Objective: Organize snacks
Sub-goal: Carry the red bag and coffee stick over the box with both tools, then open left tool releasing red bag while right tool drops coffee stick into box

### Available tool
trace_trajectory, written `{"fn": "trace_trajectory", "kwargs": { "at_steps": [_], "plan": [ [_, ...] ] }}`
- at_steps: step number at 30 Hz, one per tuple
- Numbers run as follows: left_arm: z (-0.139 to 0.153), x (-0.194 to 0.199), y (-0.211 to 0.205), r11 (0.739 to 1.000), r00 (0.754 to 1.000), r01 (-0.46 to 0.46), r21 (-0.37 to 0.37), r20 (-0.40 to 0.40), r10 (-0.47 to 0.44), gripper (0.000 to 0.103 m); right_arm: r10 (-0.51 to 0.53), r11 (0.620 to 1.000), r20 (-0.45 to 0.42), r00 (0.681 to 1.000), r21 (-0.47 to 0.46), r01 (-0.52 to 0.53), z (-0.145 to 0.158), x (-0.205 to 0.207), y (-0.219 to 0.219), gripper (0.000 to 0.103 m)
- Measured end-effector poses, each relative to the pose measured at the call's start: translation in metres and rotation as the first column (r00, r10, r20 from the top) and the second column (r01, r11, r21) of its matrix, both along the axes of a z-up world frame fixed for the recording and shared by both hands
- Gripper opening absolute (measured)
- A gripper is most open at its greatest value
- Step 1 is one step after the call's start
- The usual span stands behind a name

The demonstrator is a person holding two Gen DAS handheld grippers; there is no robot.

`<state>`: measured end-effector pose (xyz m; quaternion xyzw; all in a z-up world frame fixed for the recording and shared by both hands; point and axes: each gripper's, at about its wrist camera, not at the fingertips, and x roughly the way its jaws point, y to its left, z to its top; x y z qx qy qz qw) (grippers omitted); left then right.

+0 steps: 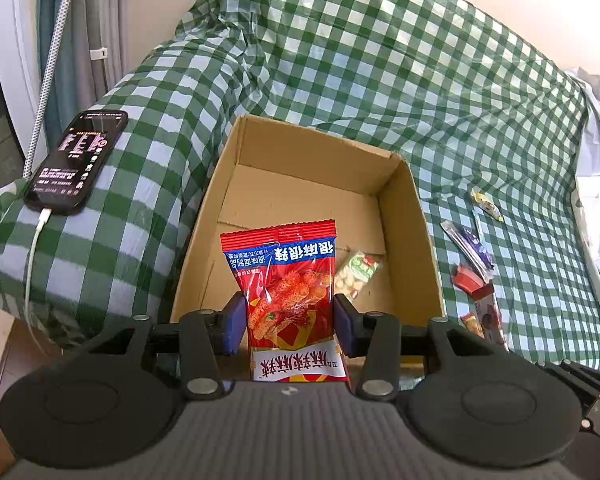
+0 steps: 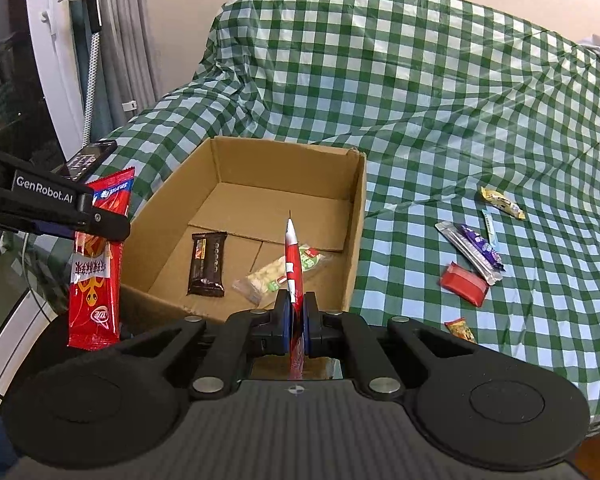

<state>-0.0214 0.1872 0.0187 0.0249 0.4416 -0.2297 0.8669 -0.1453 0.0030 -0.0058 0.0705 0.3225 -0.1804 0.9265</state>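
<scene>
My left gripper is shut on a red spicy-snack packet, held upright over the near edge of an open cardboard box. My right gripper is shut on a thin red and white packet seen edge-on, above the box's near wall. In the right wrist view the left gripper and its red packet hang at the box's left side. A dark chocolate bar and a green-labelled cracker pack lie on the box floor. The cracker pack also shows past the left-held packet.
Loose snacks lie on the green checked cloth right of the box: a red packet, a purple and silver bar, a yellow sweet, a small orange packet. A phone on a cable rests left of the box.
</scene>
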Motion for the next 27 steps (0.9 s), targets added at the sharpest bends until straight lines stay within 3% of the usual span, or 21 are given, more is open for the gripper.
{"fn": "trace_trajectory", "kwargs": {
  "at_steps": [12, 27],
  "plan": [
    [-0.011, 0.051, -0.03, 1.0, 1.0, -0.012, 0.02, -0.015, 0.013, 0.05, 0.015, 1.0, -0.025, 1.0, 0.019, -0.014, -0.008, 0.051, -0.025, 0.006],
    [-0.067, 0.113, -0.069, 0.989, 0.997, -0.003, 0.149, -0.077, 0.015, 0.05, 0.016, 0.995, -0.097, 0.995, 0.095, -0.007, -0.044, 0.12, -0.065, 0.006]
  ]
}}
